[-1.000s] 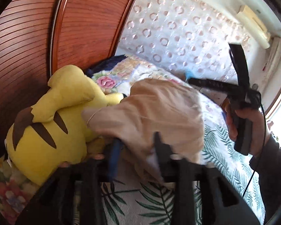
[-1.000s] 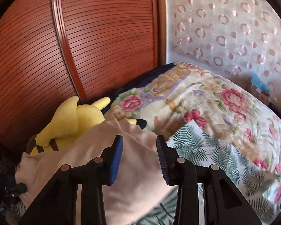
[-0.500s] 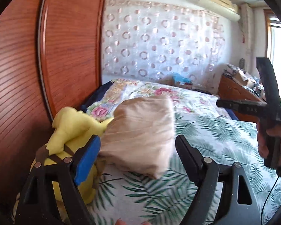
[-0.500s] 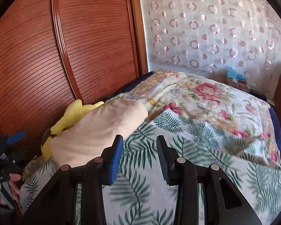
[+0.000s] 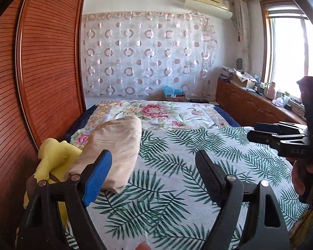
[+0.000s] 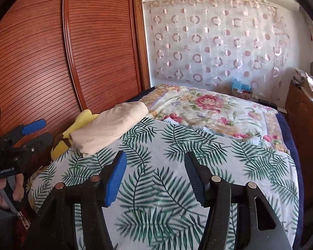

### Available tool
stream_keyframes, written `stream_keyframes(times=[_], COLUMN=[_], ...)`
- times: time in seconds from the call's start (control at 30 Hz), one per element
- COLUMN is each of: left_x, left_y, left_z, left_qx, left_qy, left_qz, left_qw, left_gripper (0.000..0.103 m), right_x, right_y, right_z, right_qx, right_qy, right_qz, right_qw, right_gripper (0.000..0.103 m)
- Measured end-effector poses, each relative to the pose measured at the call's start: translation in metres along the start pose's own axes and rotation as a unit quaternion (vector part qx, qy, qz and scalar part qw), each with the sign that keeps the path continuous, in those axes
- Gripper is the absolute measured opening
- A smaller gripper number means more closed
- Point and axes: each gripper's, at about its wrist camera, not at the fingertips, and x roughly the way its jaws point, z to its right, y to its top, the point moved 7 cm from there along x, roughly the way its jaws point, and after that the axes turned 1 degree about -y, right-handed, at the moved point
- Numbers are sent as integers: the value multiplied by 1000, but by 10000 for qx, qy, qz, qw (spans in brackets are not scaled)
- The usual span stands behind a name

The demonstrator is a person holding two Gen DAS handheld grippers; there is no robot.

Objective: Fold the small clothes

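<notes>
You face a bed [image 5: 177, 183] under a palm-leaf sheet, a slatted wooden wardrobe [image 5: 41, 73] on its left. A sheer ring-patterned curtain [image 5: 146, 56] covers the far wall below an air conditioner [image 5: 207, 3]. Daylight floods the window [image 5: 288, 52] above a cluttered wooden cabinet [image 5: 250, 108].

Yellow plush toy [image 5: 54, 156] half under folded beige garment [image 5: 112, 145] (face unseen)

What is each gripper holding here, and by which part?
Nothing. The left gripper is open and empty; the right gripper's jaws are opening with nothing between them. The folded beige garment lies free on the bed.
</notes>
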Motion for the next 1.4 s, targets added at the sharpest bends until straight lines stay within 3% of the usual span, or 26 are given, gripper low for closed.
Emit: stream_keyframes(times=[0.23, 0.53, 0.67, 0.9, 1.4], left_x=[-22, -50, -58, -61, -61], left_y=[17, 41, 47, 46, 46], left_z=[33, 66, 73, 77, 78], left_qx=[147, 197, 247, 236, 223], left_qy=[-93, -379, -277, -339, -341], left_qz=[115, 360, 427, 417, 416], left_qw=[9998, 9984, 9984, 9983, 9983], left_gripper=[83, 83, 83, 83, 83], right_x=[-61, -151, -173, -175, -162], right_y=[-14, -18, -22, -29, -23], right_z=[-2, -6, -8, -21, -4], right_qx=[276, 652, 746, 780, 827], right_qy=[-535, -1380, -1581, -1690, -1761], right_qz=[280, 840, 957, 1029, 1017], right_qw=[9978, 9847, 9799, 9771, 9756], right_gripper=[63, 63, 63, 63, 63])
